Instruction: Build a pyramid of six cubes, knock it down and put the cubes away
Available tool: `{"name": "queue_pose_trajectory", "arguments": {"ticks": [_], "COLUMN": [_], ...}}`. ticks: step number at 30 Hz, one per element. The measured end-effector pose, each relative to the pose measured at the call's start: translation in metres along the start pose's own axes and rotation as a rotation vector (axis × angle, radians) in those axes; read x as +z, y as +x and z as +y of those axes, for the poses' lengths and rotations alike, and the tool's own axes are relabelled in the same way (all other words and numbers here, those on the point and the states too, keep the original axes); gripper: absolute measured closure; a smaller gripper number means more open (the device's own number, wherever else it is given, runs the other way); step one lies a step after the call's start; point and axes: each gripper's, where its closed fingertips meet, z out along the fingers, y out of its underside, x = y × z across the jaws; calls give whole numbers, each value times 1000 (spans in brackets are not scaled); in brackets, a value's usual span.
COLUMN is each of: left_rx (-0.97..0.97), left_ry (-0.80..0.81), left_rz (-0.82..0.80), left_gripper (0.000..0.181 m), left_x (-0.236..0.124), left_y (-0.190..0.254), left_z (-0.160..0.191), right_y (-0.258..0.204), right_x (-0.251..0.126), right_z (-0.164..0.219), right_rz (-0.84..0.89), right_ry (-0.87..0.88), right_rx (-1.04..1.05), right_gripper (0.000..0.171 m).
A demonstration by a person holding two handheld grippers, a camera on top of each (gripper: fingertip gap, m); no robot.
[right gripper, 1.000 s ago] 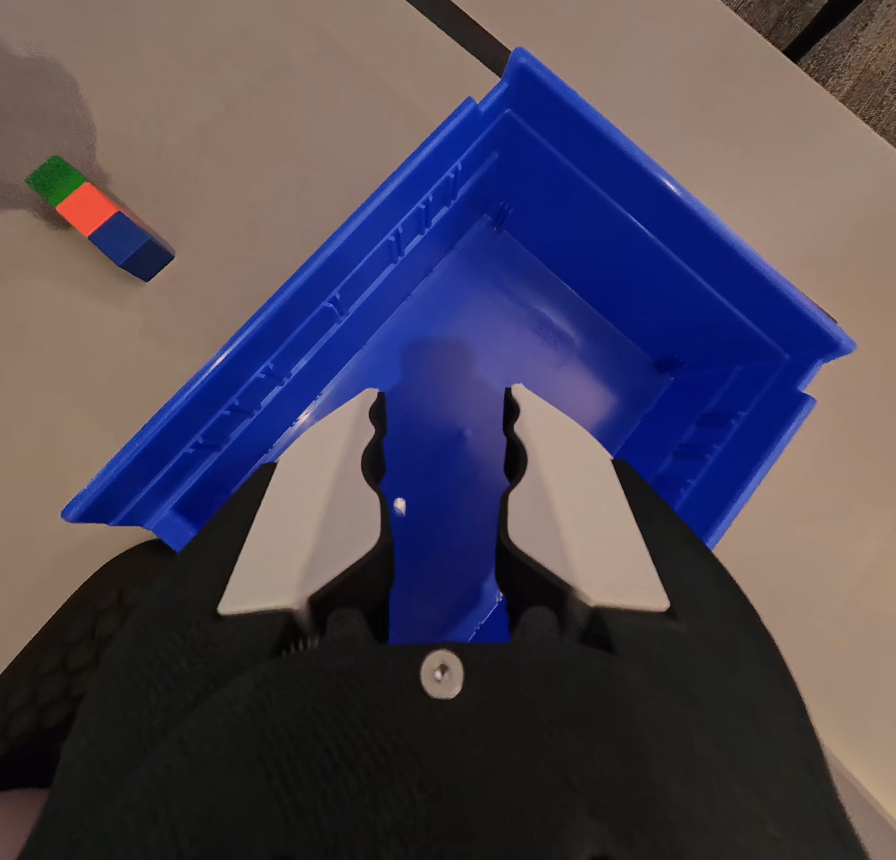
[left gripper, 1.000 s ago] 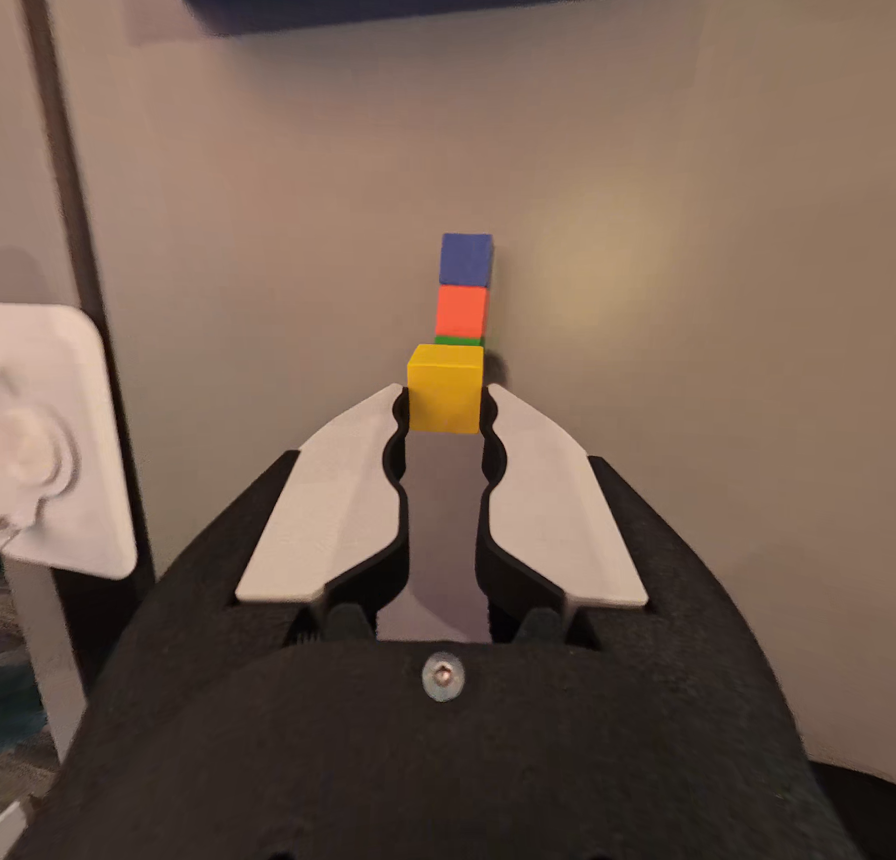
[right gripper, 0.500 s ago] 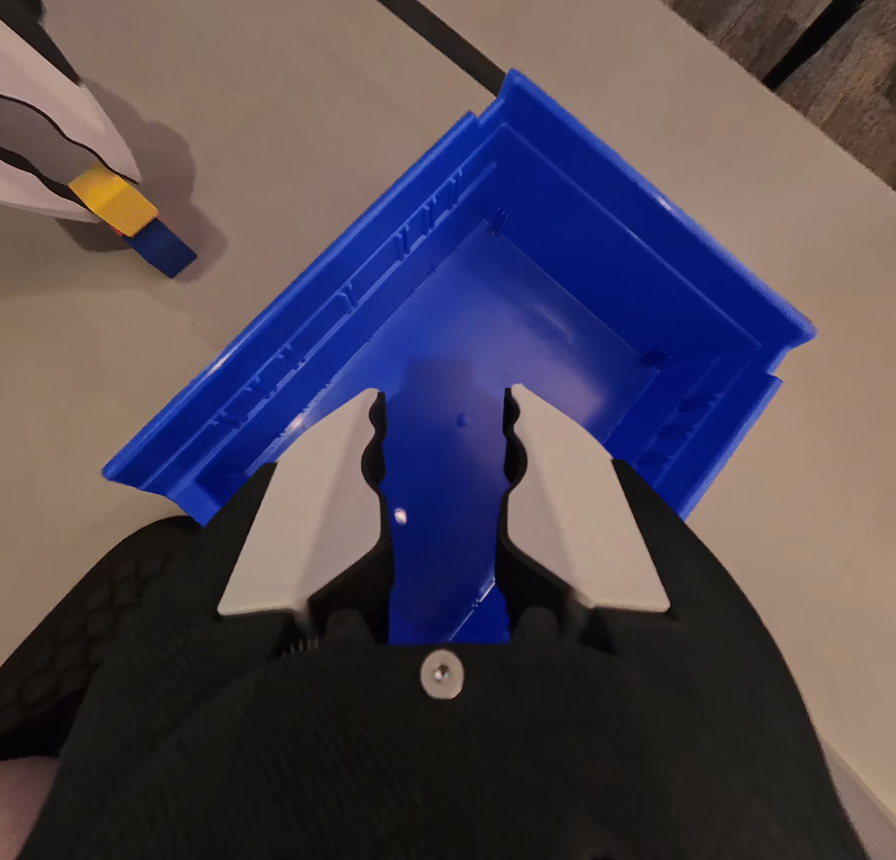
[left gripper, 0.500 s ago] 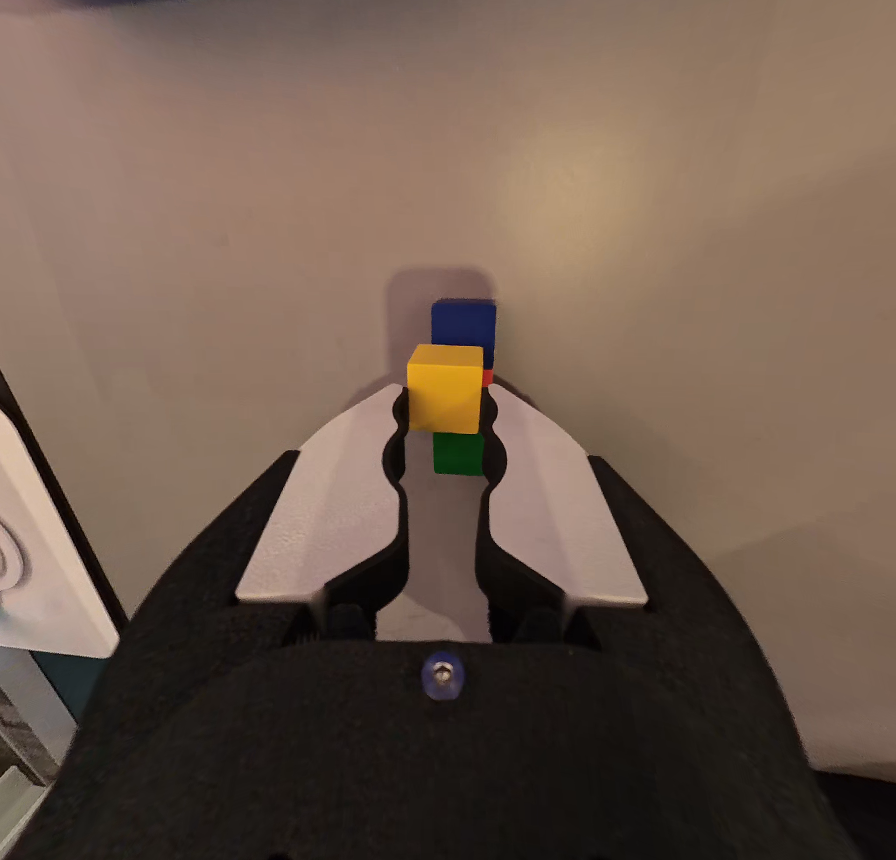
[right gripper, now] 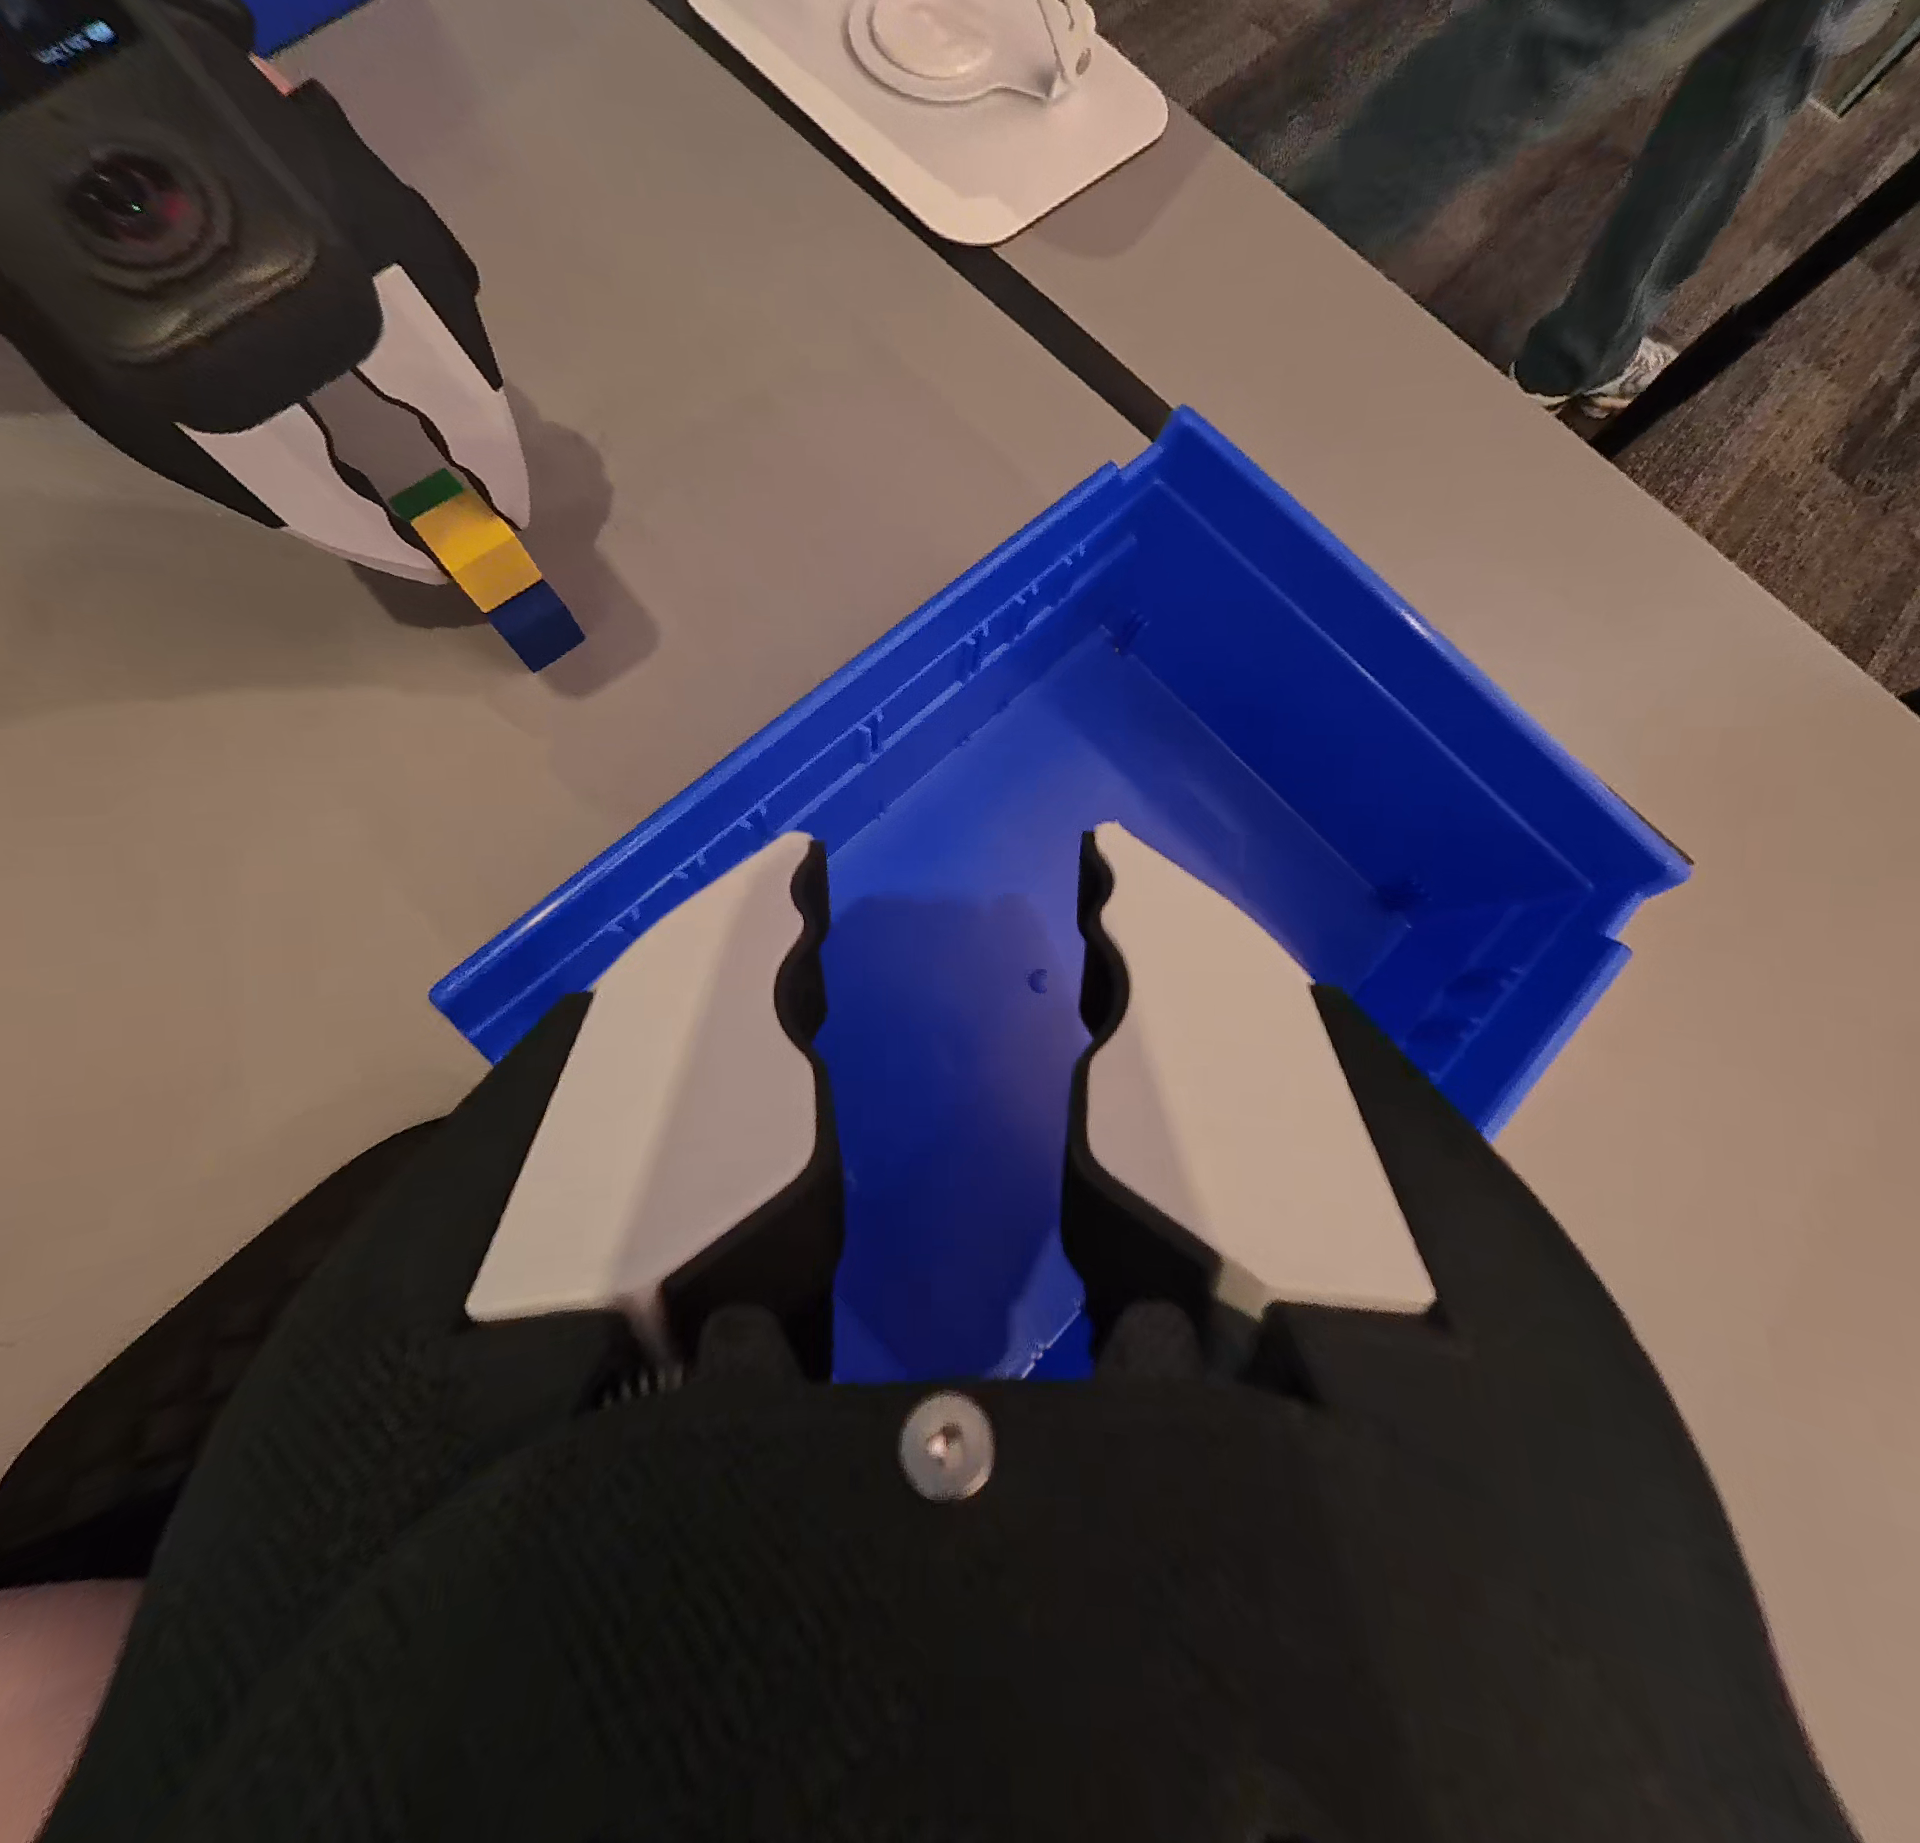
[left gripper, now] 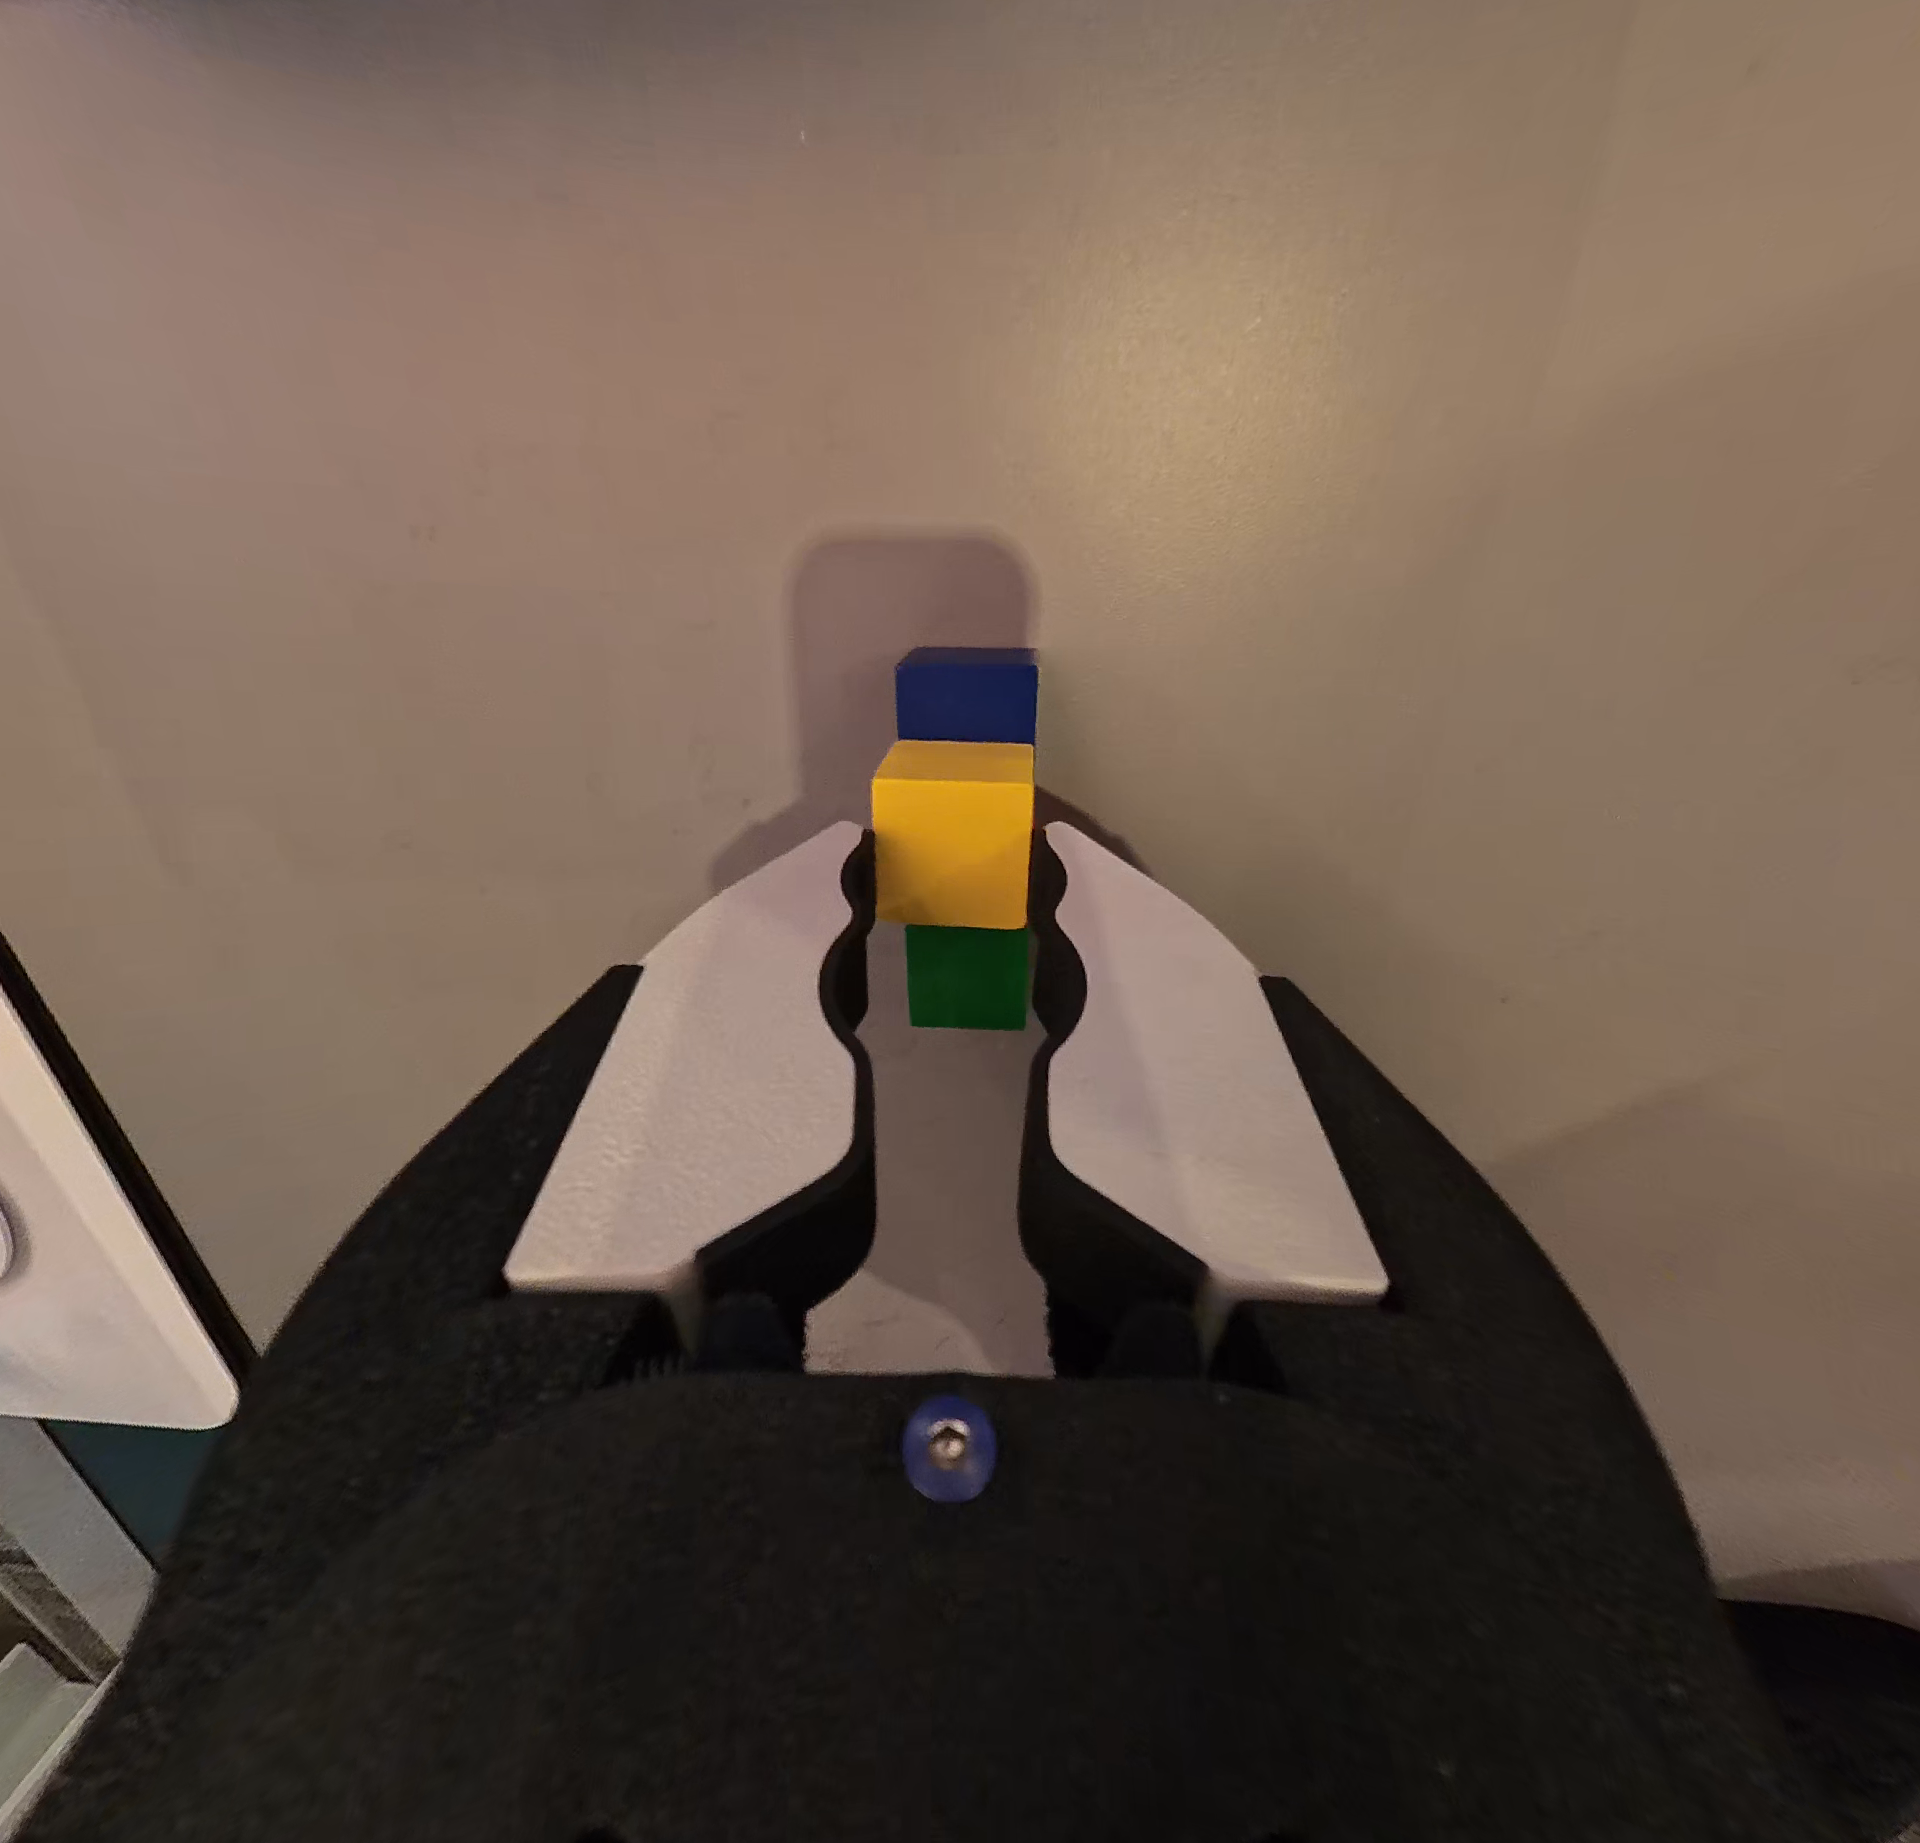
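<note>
Yellow cube (left gripper: 952,837) gripped, one green (left gripper: 966,974), one blue (left gripper: 966,694) below.

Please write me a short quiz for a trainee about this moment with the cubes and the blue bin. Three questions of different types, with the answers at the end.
1. True or false: the left gripper is shut on the yellow cube.
2. Multiple choice: in the left wrist view, which cube shows just behind the yellow one? A. the blue cube B. a white cube C. a purple cube
3. Fill in: the right gripper hangs open over the blue ____, and its fingers hold nothing.

Key
1. True; its fingers press both sides, and the green cube shows below it.
2. A
3. bin
</note>
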Motion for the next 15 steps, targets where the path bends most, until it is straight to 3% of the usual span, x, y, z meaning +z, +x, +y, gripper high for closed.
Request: {"name": "queue_pose_trajectory", "arguments": {"ticks": [2, 5, 11, 15], "left_rx": [0, -8, -46, -153], "left_ry": [-5, 5, 173, 291], "left_rz": [15, 4, -79, -265], "left_gripper": [152, 125, 133, 142], "left_x": [0, -4, -51, -109], "left_y": [2, -1, -9, -28], "left_z": [1, 0, -4, 38], "right_y": [0, -1, -8, -13], "right_x": [-1, -2, -10, -26], "right_z": [-1, -2, -14, -36], "right_rz": [1, 2, -16, -29], "right_ry": [2, 6, 70, 207], "right_rx": [-2, -4, -35, -48], "right_gripper": [123, 123, 123, 123]}}
